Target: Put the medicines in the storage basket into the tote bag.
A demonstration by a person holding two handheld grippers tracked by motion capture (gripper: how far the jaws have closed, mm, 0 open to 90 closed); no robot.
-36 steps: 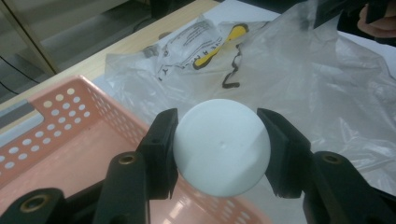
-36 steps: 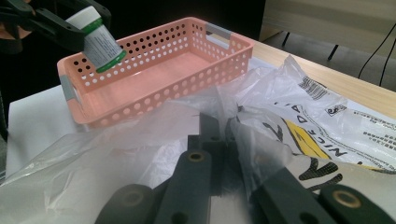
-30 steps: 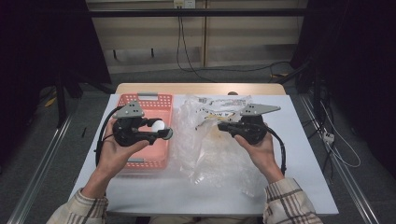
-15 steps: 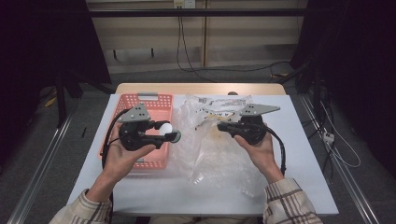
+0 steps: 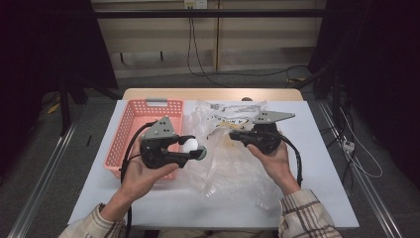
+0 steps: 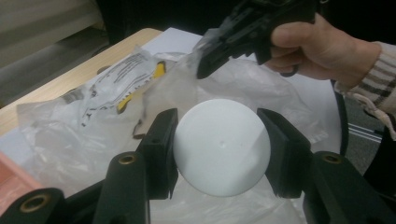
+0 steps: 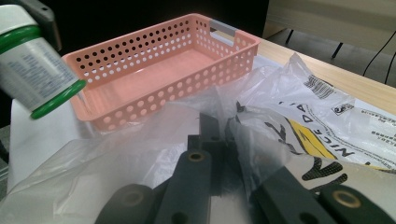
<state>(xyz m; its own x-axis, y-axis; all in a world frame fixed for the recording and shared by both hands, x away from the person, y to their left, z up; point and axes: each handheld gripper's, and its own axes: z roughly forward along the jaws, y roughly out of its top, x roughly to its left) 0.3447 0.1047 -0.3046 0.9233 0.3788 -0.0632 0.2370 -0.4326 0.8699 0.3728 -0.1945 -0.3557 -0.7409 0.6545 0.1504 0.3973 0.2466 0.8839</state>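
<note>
My left gripper (image 5: 190, 149) is shut on a white bottle (image 5: 189, 145) with green rings, held above the table between the basket and the bag. In the left gripper view the bottle's round white end (image 6: 222, 147) sits between the two black pads. From the right gripper view the bottle (image 7: 35, 70) hangs at the upper left. My right gripper (image 5: 233, 134) is shut on the edge of a crumpled clear plastic bag (image 5: 233, 166) and lifts that edge. The pinched film shows at the jaws (image 7: 224, 135). The right gripper (image 6: 208, 63) also appears beyond the bottle.
A pink perforated basket (image 5: 130, 130) lies on the white table (image 5: 317, 168) to the left of the bag; its inside (image 7: 154, 70) holds nothing. The bag (image 7: 327, 116) carries black and yellow print. Cables trail from both grippers.
My left gripper has carried the bottle to the right, from over the basket to the bag's left edge. The right gripper has kept still with the bag edge in it.
</note>
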